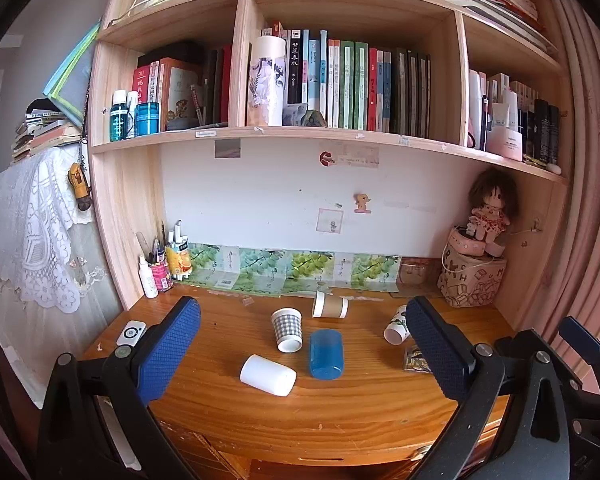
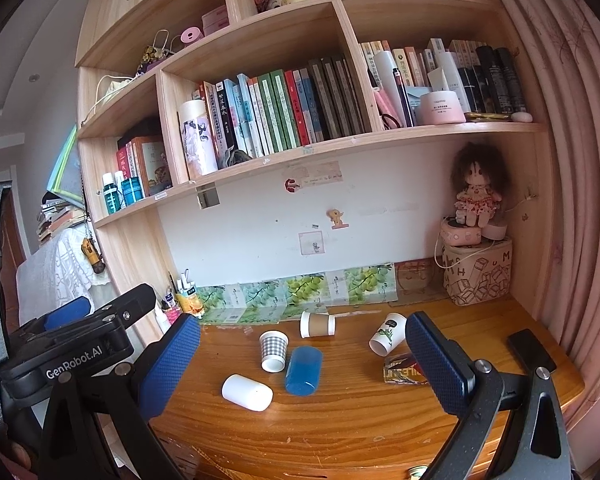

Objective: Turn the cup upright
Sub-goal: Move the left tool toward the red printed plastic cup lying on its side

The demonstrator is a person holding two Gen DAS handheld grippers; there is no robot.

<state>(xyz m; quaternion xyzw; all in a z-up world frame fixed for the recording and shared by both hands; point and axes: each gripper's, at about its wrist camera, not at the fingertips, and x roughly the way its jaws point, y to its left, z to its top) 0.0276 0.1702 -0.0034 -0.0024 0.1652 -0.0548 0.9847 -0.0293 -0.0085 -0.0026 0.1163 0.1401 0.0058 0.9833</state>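
Several cups lie on their sides on the wooden desk [image 1: 340, 412]: a white cup [image 1: 268, 375] [image 2: 247, 392], a blue translucent cup [image 1: 326, 354] [image 2: 304, 370], a grey checked cup [image 1: 287, 329] [image 2: 273, 351], a brown paper cup [image 1: 330, 305] [image 2: 317, 324] and a white cup with green leaves [image 1: 396, 326] [image 2: 388, 334]. My left gripper [image 1: 300, 352] is open and empty, held back from the cups above the desk's front. My right gripper [image 2: 300, 364] is open and empty too, beside the left one.
A pen holder and bottles [image 1: 160, 268] stand at the back left. A patterned box with a doll [image 1: 472, 280] fills the back right corner. A white remote [image 1: 131, 333] lies at the left, a snack packet [image 2: 400, 368] and a black phone [image 2: 531, 350] at the right.
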